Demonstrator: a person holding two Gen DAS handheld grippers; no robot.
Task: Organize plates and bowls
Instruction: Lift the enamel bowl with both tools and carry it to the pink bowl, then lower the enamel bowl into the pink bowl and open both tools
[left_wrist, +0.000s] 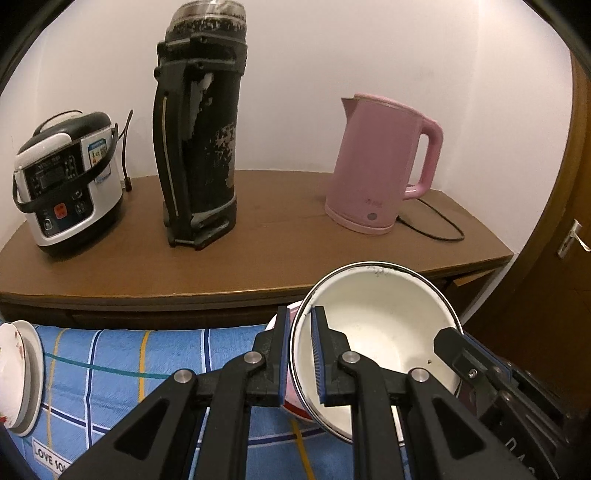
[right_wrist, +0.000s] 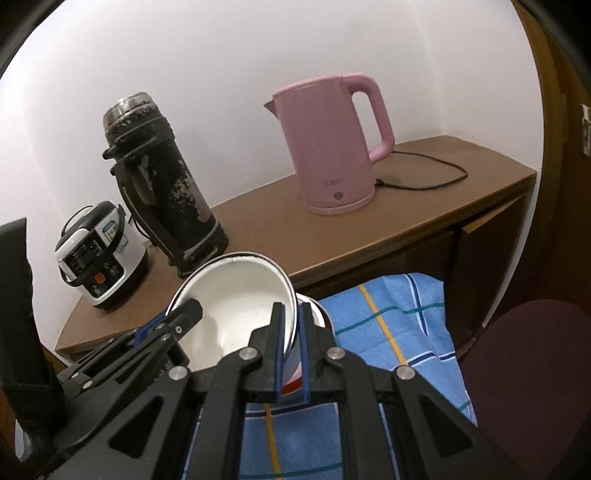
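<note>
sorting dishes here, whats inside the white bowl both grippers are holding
The white enamel bowl looks empty apart from a few dark specks. The left gripper and right gripper fingers cover parts of its inside.

One white bowl (left_wrist: 384, 332), one pink kettle (left_wrist: 380, 166), one black flask (left_wrist: 201, 129), one cooker (left_wrist: 66, 181), and plates (left_wrist: 18, 376) left of the fingers, number unclear.

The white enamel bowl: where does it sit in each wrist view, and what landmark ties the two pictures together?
Left wrist: the white enamel bowl is lower right, its rim pinched by the left gripper; the right gripper grips its far side.
Right wrist: the bowl is lower centre-left, its rim pinched by the right gripper.
Shared landmark: the pink kettle on the wooden counter behind.
</note>
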